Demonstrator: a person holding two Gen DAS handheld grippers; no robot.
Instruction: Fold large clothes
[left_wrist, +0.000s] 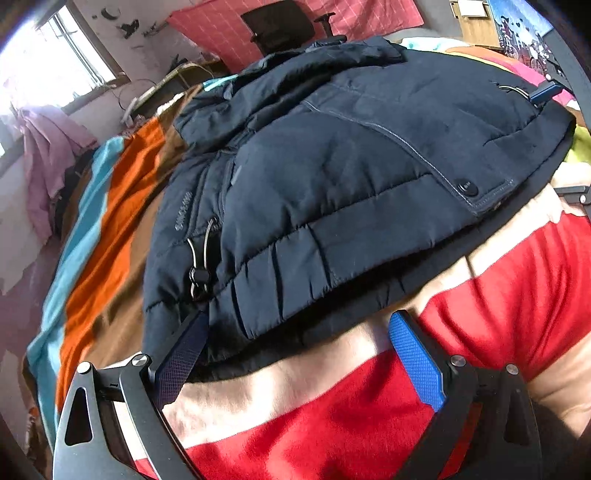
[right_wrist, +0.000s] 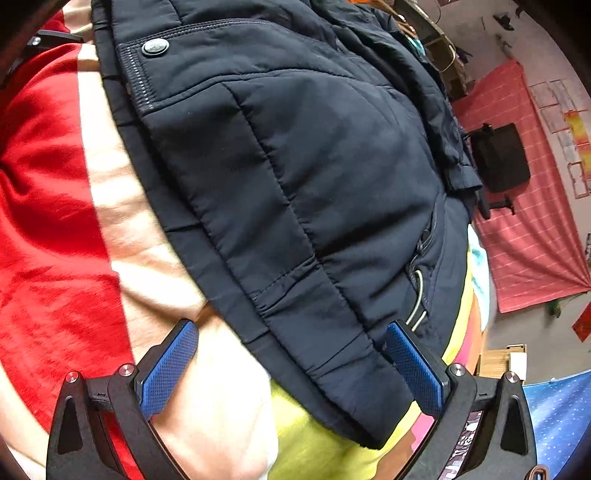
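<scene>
Lies folded on the blanket: the jacket, hem nearest. Straddles the hem's left corner: the left gripper, wide apart. Straddles the right corner: the right gripper, likewise spread, one finger on blanket, the other beside the jacket. Stands behind the bed: a chair.

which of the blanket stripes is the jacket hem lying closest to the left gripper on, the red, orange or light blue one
The red stripe: it runs under the navy jacket hem just ahead of the open left gripper. The orange stripe and light blue stripe lie off to the side.

Each gripper has black arms, silver screws, textured blue pads.
</scene>
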